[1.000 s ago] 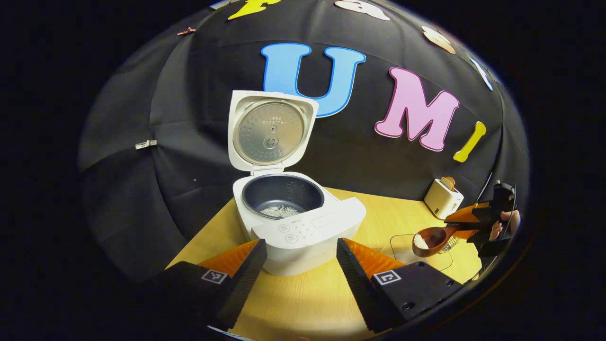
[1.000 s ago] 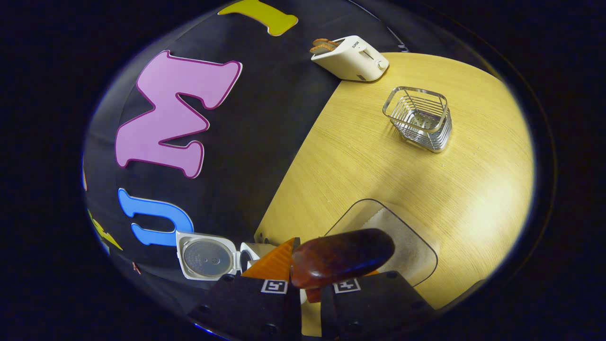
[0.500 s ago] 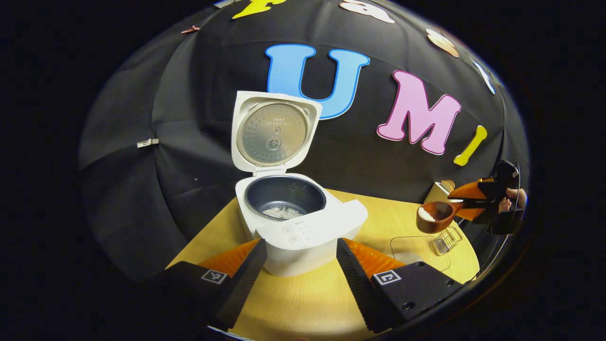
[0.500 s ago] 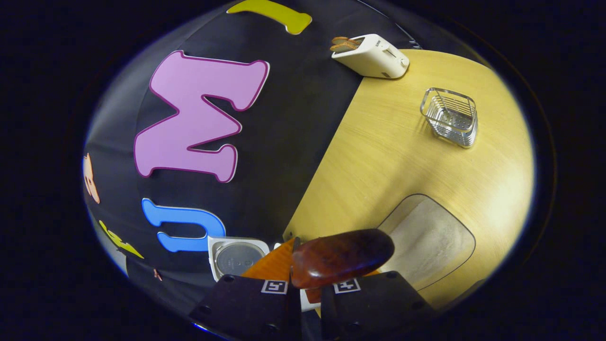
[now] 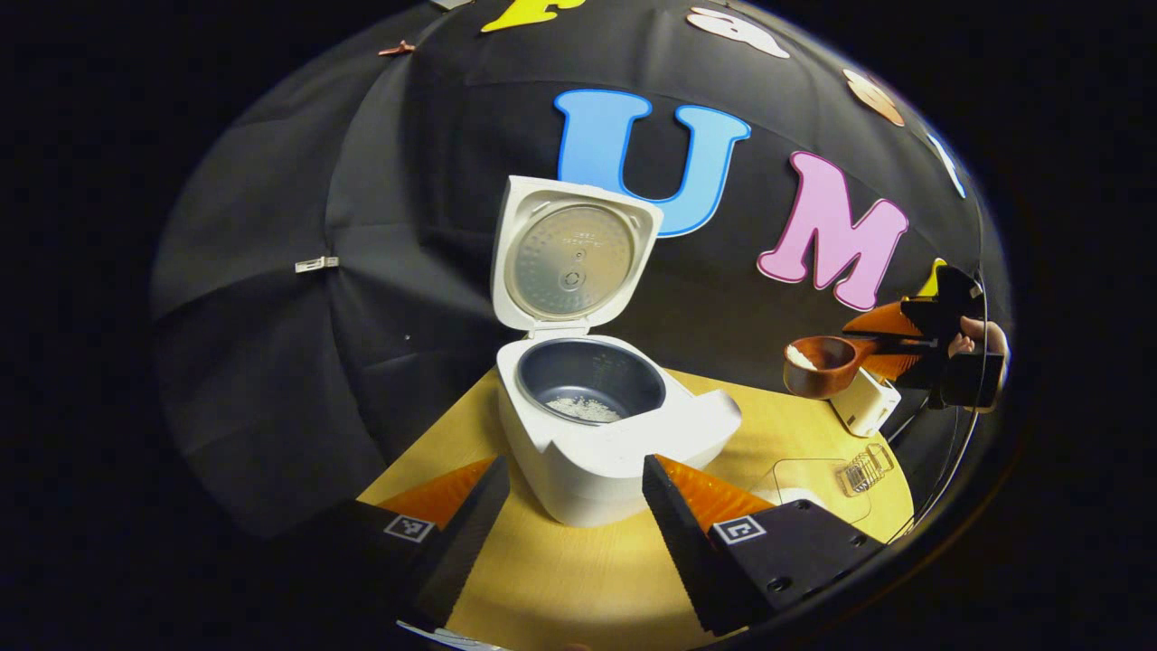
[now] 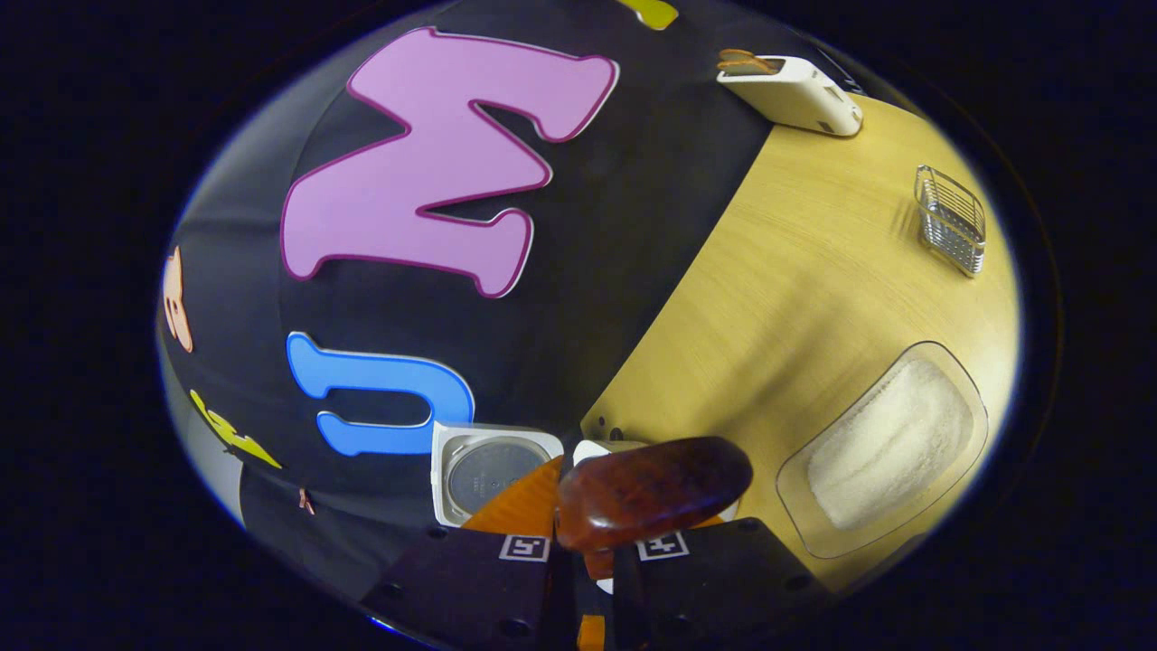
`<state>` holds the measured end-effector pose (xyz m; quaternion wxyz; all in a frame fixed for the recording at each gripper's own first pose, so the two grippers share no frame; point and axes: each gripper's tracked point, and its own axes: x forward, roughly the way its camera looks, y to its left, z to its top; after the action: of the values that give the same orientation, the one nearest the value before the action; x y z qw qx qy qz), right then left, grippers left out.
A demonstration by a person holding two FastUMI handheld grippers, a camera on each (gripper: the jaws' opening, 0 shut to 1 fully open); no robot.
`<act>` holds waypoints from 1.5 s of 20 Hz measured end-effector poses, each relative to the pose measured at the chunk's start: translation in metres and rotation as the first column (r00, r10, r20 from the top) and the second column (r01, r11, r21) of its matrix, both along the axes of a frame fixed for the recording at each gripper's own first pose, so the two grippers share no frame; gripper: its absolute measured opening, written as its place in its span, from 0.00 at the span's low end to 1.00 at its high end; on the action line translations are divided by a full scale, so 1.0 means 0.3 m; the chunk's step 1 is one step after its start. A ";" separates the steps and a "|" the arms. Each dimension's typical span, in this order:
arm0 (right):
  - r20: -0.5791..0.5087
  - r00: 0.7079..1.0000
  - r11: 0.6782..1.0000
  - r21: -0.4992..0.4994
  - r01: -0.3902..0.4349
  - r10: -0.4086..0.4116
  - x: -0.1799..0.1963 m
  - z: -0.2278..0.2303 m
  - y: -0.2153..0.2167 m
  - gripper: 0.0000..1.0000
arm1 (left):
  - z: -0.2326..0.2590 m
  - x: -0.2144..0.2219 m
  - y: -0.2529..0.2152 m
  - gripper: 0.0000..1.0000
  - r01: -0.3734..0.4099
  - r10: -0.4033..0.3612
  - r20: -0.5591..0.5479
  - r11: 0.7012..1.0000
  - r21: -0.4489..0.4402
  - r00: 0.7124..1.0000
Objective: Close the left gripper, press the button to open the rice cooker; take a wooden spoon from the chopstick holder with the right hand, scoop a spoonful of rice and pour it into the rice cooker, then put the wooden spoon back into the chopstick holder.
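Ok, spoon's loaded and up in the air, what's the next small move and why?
Probably carry the right claw sideways toward the rice cooker, keeping the wooden spoon level. The lid stands open, the pot already holds some grains, and the spoon with its rice hangs off to the side above the table, not over the pot.

Rice cooker [image 5: 624, 452]: smooth white plastic, slight sheen. Lid [image 5: 571, 258] lined with dimpled metal plate, dull shine. Inner pot [image 5: 589, 391]: dark, matt. Spoon [image 6: 653, 493]: dark wood, polished, glossy. Table [image 6: 777, 298]: pale wood grain, satin. Holder [image 6: 951, 220]: shiny metal wire. Rice tray [image 6: 890, 448]: clear plastic; rice looks grainy, matt. Toaster [image 6: 795, 90]: smooth cream plastic. Wall [image 5: 271, 362]: black matt cloth, creased.
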<state>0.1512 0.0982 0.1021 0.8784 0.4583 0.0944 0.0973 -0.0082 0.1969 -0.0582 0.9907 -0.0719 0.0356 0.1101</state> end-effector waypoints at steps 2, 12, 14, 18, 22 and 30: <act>0.008 0.999 0.999 0.013 -0.032 0.032 0.046 0.027 0.083 0.09 | -0.016 0.002 0.043 0.96 -0.012 0.012 -0.002 1.000 -0.016 1.000; 0.013 0.993 0.978 -0.172 -0.115 0.119 0.322 -0.001 0.410 0.08 | -0.055 -0.063 0.269 0.96 -0.140 0.140 -0.008 0.986 -0.088 0.990; 0.043 0.991 0.961 -0.255 -0.110 0.125 0.380 -0.013 0.461 0.08 | -0.075 -0.075 0.307 0.96 -0.172 0.172 -0.018 0.981 -0.093 0.985; 0.087 0.986 0.876 -0.474 -0.086 0.144 0.461 -0.074 0.545 0.07 | -0.094 -0.103 0.354 0.96 -0.231 0.229 -0.033 0.964 -0.130 0.973; 0.114 0.975 0.769 -0.635 -0.075 0.190 0.483 -0.151 0.615 0.07 | -0.095 -0.101 0.358 0.92 -0.242 0.239 -0.036 0.963 -0.118 0.970; 0.245 0.914 0.426 -0.900 0.090 0.323 0.457 -0.178 0.692 0.20 | -0.108 -0.079 0.334 0.96 -0.229 0.224 -0.049 0.964 -0.132 0.973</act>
<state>0.2884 0.3056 0.0485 0.9766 -0.1156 -0.0092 0.1810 -0.0320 0.2971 -0.0907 0.9636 -0.1415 0.0514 0.2211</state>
